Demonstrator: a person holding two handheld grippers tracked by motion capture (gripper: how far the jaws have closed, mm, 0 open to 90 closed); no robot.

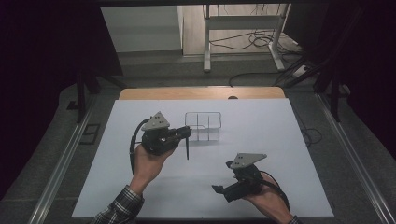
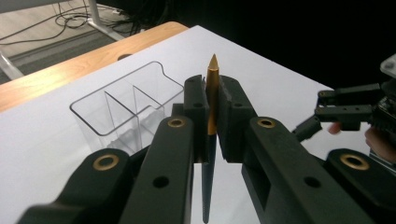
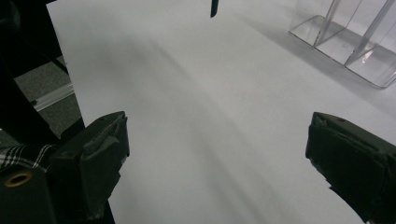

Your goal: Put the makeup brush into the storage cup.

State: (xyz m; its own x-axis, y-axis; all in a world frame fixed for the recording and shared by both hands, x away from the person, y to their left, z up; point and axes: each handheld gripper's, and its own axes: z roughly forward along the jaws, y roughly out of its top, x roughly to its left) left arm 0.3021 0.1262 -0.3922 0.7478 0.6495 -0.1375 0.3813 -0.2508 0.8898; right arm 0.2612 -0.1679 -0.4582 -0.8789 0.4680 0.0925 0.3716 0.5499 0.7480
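Left gripper view tells me most: my left tongs (image 2: pixel 212 123) are clamped on one pen (image 2: pixel 211 107), gold tip pointing away from the tongs and dark barrel hanging back between the arms. I judge the grip sits near the tip so the pen stays upright for dropping into the clear organizer (image 2: pixel 123 105), which stands just ahead and to the left of those jaws. In the high view the pen (image 1: pixel 187 145) hangs down from the left tongs (image 1: pixel 180 135), with the organizer (image 1: pixel 202 126) right beyond them. My right tongs (image 3: pixel 217 163) are spread wide with nothing between them, over bare table (image 3: pixel 196 116), well clear. Count: one pen, one organizer with three compartments as far as I can see, two tongs.
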